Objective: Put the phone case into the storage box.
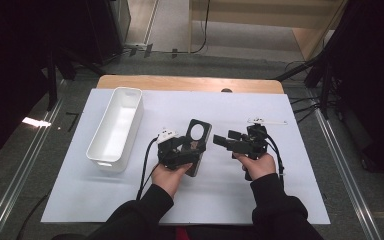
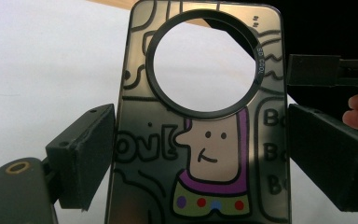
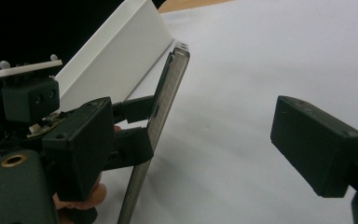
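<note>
High view: left gripper [image 1: 192, 145] pinches a dark cartoon-printed phone case with round cutout [image 1: 198, 137]; right gripper [image 1: 222, 141] points at it, jaws spread, empty.

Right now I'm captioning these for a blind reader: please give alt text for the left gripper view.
A phone case with a cartoon face and a large round camera hole stands upright, clamped by its side edges between the left tongs. Behind it lies a white table cover; the right tongs reach in from the right.

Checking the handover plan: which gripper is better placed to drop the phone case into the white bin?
Left. The left gripper already clamps the phone case and sits nearer the white bin; the right gripper is open and empty.
</note>
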`<action>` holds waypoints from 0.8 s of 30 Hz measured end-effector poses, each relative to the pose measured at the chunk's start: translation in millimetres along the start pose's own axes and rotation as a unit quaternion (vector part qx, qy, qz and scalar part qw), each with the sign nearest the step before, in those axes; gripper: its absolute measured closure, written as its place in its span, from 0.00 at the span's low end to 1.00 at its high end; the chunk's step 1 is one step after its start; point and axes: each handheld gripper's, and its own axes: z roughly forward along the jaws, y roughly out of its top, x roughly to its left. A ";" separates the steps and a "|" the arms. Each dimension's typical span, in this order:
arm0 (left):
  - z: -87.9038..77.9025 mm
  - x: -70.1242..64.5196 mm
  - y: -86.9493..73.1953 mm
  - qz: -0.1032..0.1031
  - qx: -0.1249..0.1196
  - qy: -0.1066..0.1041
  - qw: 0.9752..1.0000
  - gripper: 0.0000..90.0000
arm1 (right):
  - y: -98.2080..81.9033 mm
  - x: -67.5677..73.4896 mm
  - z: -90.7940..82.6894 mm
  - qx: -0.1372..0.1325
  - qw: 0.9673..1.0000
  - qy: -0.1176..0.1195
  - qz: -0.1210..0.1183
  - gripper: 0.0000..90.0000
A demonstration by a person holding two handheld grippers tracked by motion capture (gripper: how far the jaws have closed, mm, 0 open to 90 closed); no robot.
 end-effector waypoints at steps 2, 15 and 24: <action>-0.9 -0.8 0.2 0.002 -0.005 0.002 1.000 0.12 | 2.2 0.2 1.7 -0.002 1.000 0.000 0.002 0.16; 1.6 -2.4 -1.2 -0.014 -0.005 -0.005 1.000 0.12 | 10.5 -1.3 9.1 -0.005 1.000 0.011 0.026 0.25; 2.8 -3.5 -1.6 -0.013 -0.007 -0.004 1.000 0.12 | 15.8 -2.3 15.1 -0.006 1.000 0.005 0.024 0.25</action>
